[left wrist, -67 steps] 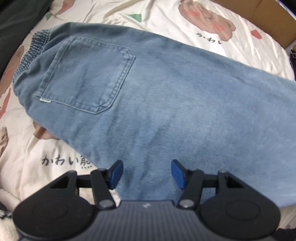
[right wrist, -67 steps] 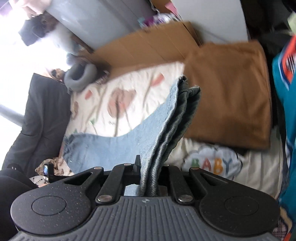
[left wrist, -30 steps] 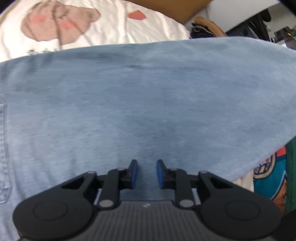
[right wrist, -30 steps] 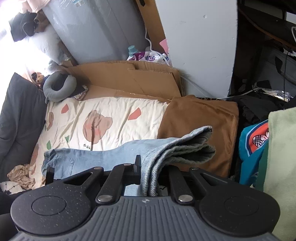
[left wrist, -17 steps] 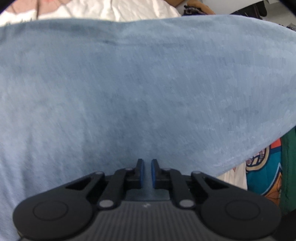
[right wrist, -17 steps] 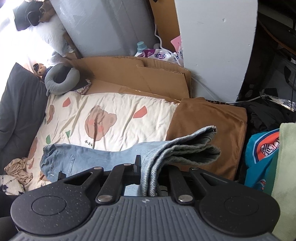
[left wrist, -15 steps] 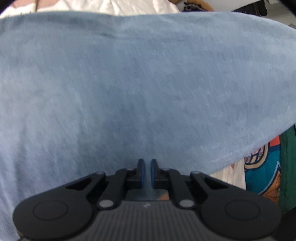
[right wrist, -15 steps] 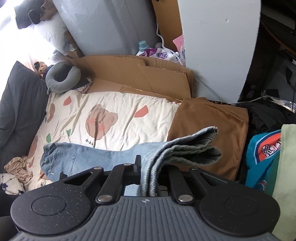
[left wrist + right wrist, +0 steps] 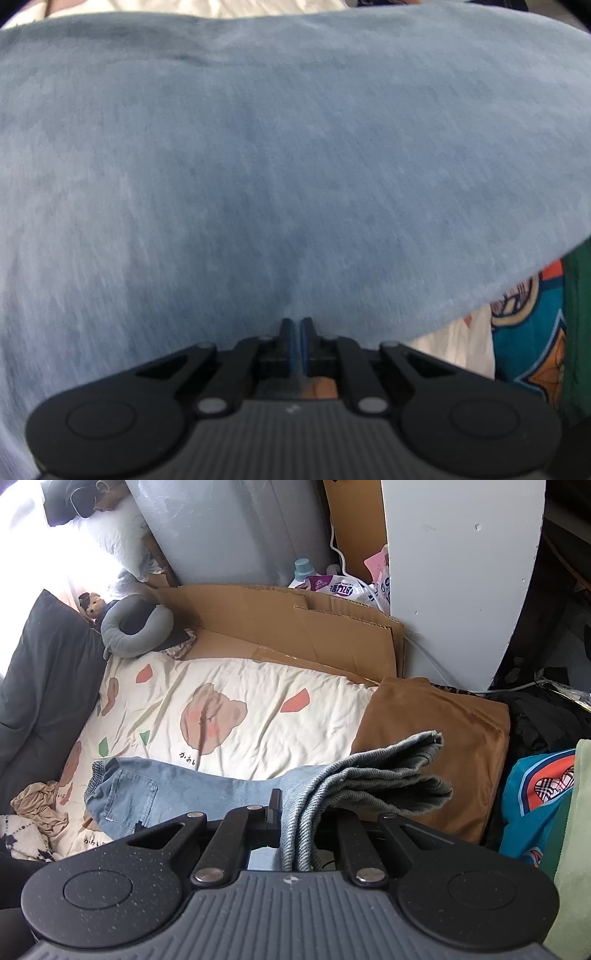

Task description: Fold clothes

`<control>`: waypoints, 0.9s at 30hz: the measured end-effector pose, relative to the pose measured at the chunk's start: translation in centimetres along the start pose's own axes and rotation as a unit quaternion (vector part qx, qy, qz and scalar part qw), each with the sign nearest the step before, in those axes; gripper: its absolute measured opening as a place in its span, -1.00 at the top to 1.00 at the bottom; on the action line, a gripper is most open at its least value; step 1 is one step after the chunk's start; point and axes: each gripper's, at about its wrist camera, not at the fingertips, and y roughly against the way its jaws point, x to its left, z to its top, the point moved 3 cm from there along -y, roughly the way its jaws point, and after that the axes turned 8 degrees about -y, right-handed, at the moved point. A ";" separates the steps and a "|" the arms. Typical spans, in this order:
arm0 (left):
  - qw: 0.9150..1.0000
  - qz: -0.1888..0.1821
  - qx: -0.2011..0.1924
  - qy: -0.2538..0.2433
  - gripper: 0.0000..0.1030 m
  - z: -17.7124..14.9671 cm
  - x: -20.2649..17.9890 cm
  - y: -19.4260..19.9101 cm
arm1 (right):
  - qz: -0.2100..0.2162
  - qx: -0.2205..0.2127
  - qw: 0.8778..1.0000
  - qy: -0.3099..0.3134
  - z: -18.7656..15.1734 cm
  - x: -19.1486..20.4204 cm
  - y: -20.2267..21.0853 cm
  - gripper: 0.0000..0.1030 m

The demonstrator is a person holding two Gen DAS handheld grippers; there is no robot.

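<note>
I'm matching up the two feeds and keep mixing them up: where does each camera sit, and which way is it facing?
Left wrist: rides on the left gripper, angled down and close over the jeans, which fill the frame; its jaws are shut, seemingly pinching a little denim.
Right wrist: rides on the right gripper, facing across the bear-print bedsheet towards the cardboard; its jaws are shut on the stacked leg ends.
Shared: the same jeans, plus a teal printed garment at right.

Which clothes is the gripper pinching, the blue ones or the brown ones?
The blue jeans. Their leg ends sit clamped in the right gripper; the brown garment lies folded behind, untouched.
</note>
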 end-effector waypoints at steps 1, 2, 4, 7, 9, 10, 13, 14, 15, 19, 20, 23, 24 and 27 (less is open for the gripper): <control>1.000 0.002 -0.005 0.001 0.92 0.2 0.2 0.1 | 0.000 0.000 1.000 0.001 0.0 0.0 0.0 0.86; 1.000 0.004 -0.011 0.002 0.93 0.4 0.4 0.1 | 0.001 0.000 1.000 0.001 0.0 0.1 0.0 0.86; 1.000 0.010 -0.022 0.003 0.95 0.9 0.9 0.3 | 0.000 -0.001 1.000 0.001 0.0 0.1 0.0 0.86; 0.999 0.018 -0.039 0.004 0.95 1.8 1.6 0.6 | -0.002 -0.002 1.000 -0.002 -0.1 -0.1 0.0 0.86; 0.998 0.023 -0.051 0.007 0.95 2.5 2.1 0.8 | -0.005 -0.003 1.000 -0.004 -0.1 -0.2 0.0 0.86; 0.998 0.028 -0.057 0.009 0.95 2.8 2.4 1.0 | -0.006 -0.003 1.000 -0.004 0.0 -0.2 -0.1 0.86; 0.997 0.037 -0.072 0.016 0.95 3.6 3.3 1.4 | -0.006 -0.002 1.000 -0.004 0.1 -0.2 -0.1 0.86; 0.996 0.040 -0.074 0.017 0.95 3.9 3.5 1.4 | -0.006 -0.002 1.000 -0.003 0.1 -0.2 -0.1 0.86; 0.996 0.046 -0.076 0.015 0.95 4.3 3.7 1.4 | -0.006 -0.001 1.000 -0.003 0.1 -0.1 -0.1 0.86; 0.994 0.070 -0.087 0.015 0.95 6.1 4.4 1.7 | -0.004 0.001 1.000 -0.001 0.3 0.2 -0.2 0.86; 0.993 0.076 -0.092 0.019 0.95 6.7 4.8 2.0 | -0.004 0.001 1.000 0.000 0.3 0.3 -0.2 0.86; 0.990 0.086 -0.108 0.038 0.95 8.3 3.0 5.4 | -0.002 0.003 1.000 0.003 0.4 0.7 -0.3 0.86; 0.989 0.088 -0.113 0.044 0.95 9.5 2.0 5.7 | -0.002 0.004 1.000 0.004 0.4 0.9 -0.3 0.86; 0.986 0.092 -0.127 0.051 0.95 13.3 1.5 3.9 | 0.000 0.009 1.000 0.012 0.5 1.6 -0.4 0.86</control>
